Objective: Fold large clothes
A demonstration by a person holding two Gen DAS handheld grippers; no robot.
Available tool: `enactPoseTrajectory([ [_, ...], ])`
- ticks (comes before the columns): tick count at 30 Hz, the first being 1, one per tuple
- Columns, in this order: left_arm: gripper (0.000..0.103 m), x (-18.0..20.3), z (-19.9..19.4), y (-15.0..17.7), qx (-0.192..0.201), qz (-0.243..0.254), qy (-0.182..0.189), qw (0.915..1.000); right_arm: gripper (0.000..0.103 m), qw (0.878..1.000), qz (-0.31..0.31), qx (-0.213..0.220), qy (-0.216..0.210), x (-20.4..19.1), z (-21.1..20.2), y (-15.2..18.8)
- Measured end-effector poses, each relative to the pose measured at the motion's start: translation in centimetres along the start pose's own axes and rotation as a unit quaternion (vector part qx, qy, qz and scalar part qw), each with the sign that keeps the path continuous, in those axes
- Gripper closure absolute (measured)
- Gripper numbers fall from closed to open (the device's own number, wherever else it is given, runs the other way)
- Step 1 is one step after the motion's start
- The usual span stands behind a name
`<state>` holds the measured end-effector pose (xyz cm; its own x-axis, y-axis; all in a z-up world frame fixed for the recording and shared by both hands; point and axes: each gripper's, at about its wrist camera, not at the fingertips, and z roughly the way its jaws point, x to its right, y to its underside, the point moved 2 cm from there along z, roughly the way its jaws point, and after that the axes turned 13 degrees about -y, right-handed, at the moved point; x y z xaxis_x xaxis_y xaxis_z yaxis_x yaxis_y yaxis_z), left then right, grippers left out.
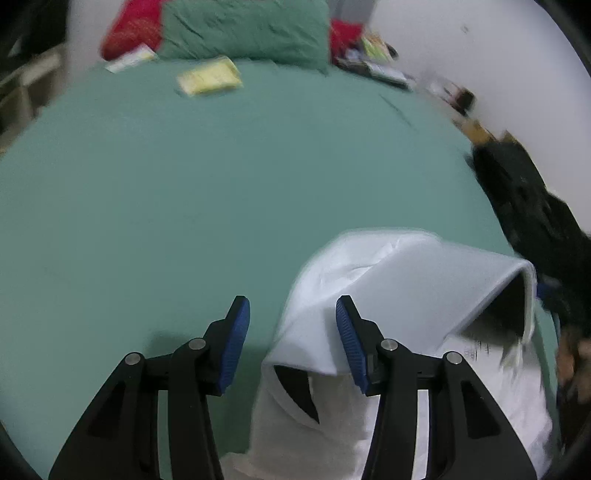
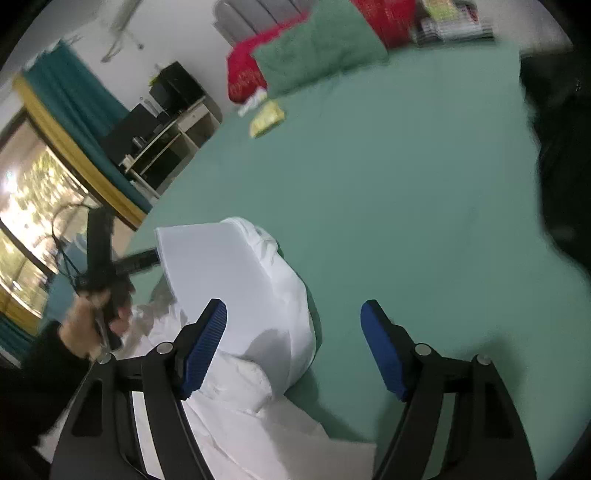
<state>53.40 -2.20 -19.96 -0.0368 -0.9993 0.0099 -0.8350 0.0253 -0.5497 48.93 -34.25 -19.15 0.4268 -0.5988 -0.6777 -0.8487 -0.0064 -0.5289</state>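
A white garment [image 1: 388, 280] lies partly folded on the green bed sheet [image 1: 184, 184], its upper layer arched over in mid-air. My left gripper [image 1: 293, 343] is open and empty, with the garment's edge between and under its blue pads. In the right wrist view the same garment [image 2: 251, 295] bulges up at the lower left. My right gripper [image 2: 293, 350] is open and empty above the garment's right edge. The left hand and its gripper handle [image 2: 99, 280] show at the left.
A green pillow [image 1: 243, 29] and red pillows [image 1: 129, 29] lie at the head of the bed, with a yellow packet [image 1: 208, 77] before them. Dark clothing [image 1: 528, 206] is heaped at the right edge. Shelves [image 2: 162, 140] and a window [image 2: 33, 206] stand beyond the bed.
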Motion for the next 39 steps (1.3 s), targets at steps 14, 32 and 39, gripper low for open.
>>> enactPoseTrajectory([
  [14,0.051,0.8,-0.9,3.1,-0.03,0.14,0.042,0.9888,0.081,0.977,-0.12,-0.178,-0.022,-6.0,7.5,2.3],
  [32,0.09,0.1,-8.4,7.0,0.021,0.157,0.045,0.9864,0.088,0.681,-0.651,-0.126,0.311,-13.6,8.0,15.2],
  [39,0.093,-0.4,-12.4,12.8,0.007,0.154,0.047,0.9869,0.078,0.772,-0.56,-0.202,0.22,-15.3,6.6,15.3],
])
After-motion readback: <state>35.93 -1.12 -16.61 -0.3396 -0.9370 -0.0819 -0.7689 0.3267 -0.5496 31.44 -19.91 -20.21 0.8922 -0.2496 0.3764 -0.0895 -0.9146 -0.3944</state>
